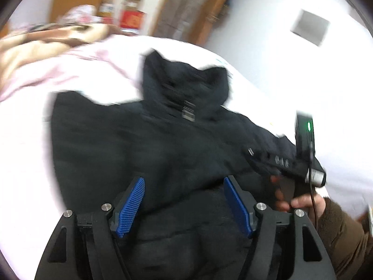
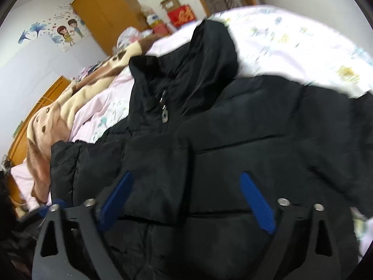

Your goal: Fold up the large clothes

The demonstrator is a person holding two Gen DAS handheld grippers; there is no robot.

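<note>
A black padded jacket lies spread on the bed, front side up, with quilted seams across the body. Its hood points to the far side and rests on the pale flowered sheet. The zipper is closed up to the collar, and a small metal zipper pull hangs there. One sleeve lies folded at the left, and the other side spreads to the right. The fabric looks puffy and a little wrinkled.
</note>
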